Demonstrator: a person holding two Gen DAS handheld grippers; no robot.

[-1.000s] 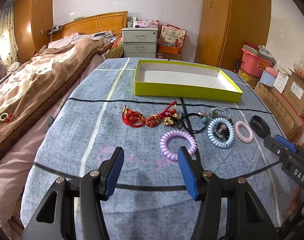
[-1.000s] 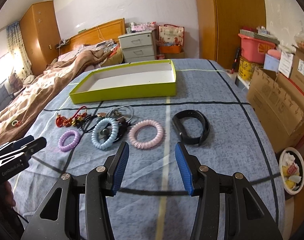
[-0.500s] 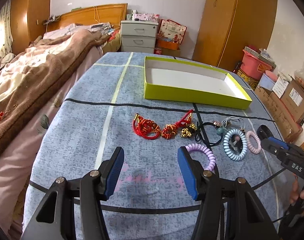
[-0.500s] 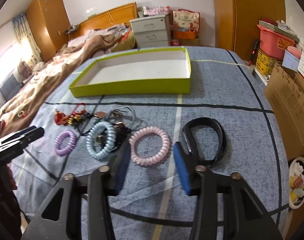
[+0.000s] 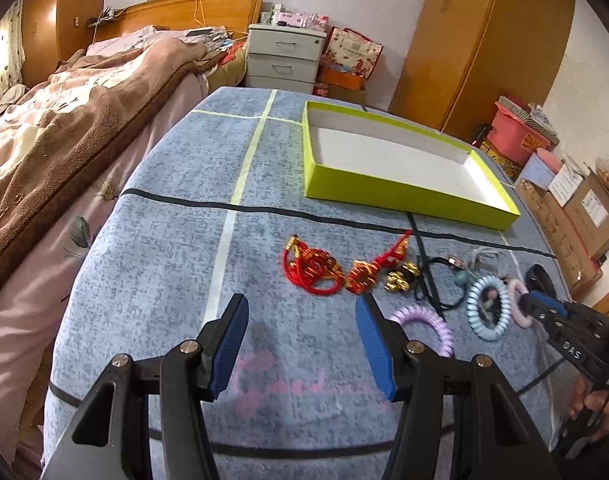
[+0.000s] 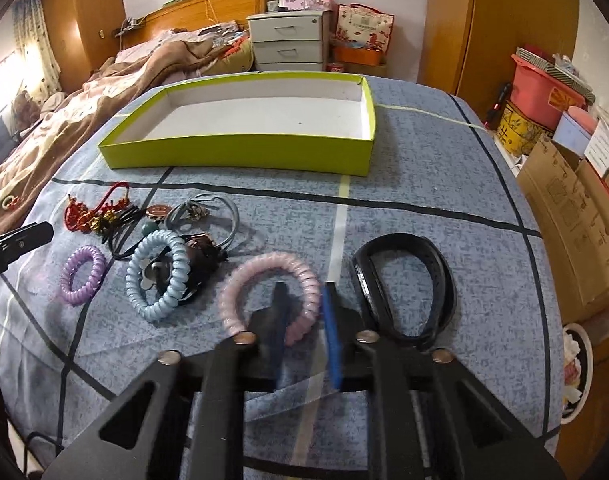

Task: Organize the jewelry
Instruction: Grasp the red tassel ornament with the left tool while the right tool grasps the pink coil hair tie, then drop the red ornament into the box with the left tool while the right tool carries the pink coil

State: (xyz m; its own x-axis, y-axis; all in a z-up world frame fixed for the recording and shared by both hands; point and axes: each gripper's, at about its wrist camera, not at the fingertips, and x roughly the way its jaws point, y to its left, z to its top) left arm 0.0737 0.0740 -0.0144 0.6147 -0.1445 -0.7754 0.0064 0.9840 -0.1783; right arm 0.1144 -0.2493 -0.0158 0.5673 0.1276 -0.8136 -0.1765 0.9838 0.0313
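Left gripper (image 5: 300, 344): jaws stand wide apart and hold nothing, with only bare blue tablecloth (image 5: 176, 264) between the blue pads. Just ahead of the right-hand jaw lies the red cord bracelet (image 5: 310, 270) with its gold charms (image 5: 400, 278); directly beside that same jaw, on its outer side, rests the purple coil band (image 5: 424, 322). Right gripper (image 6: 306, 340): jaws are drawn close together, astride the near rim of the pink coil band (image 6: 270, 294), one pad inside the ring and one outside it; motion blur prevents confirming whether the pads actually press on the coil. To the outer side of the right-hand jaw, just beside it, lies the black wristband (image 6: 404, 284). To the left of the jaws sits the light blue coil band (image 6: 158, 276), resting over a tangle of black hair ties (image 6: 202, 258), with a grey cord loop (image 6: 208, 210) beyond. Well ahead of both grippers stands the green tray (image 6: 240, 152), white inside, with nothing visible in it.
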